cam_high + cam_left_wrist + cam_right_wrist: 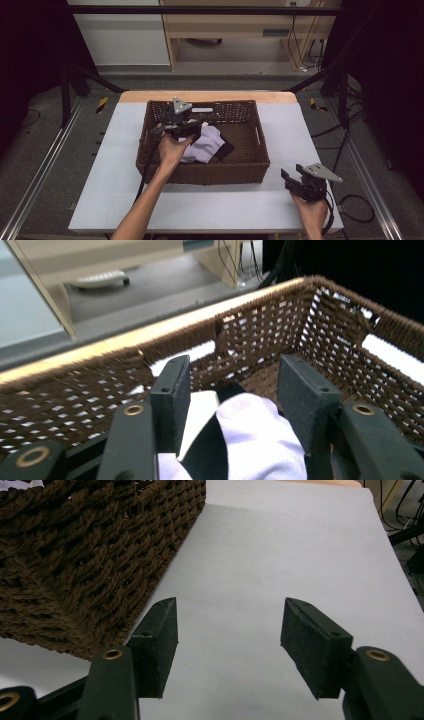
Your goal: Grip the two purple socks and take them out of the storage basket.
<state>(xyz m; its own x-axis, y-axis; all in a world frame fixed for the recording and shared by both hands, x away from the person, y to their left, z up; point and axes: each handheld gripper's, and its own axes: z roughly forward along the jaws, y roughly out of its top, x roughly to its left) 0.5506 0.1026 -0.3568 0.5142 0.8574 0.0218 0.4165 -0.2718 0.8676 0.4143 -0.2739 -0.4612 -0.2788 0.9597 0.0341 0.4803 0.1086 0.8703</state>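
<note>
A brown wicker basket sits on the pale counter, its long axis running left to right. Inside lies a lavender-white cloth with a black edge, stretched roughly left-right toward the basket's middle. The left claw reaches down into the basket, jaws apart around the cloth. The right claw rests near the counter's right front corner, jaws apart, holding nothing.

The white table is lit softly from above while the room around it is very dark, the basket drops a faint shadow on the table beside it, and in both gripper views the black jaws near the camera look a bit blurry.
</note>
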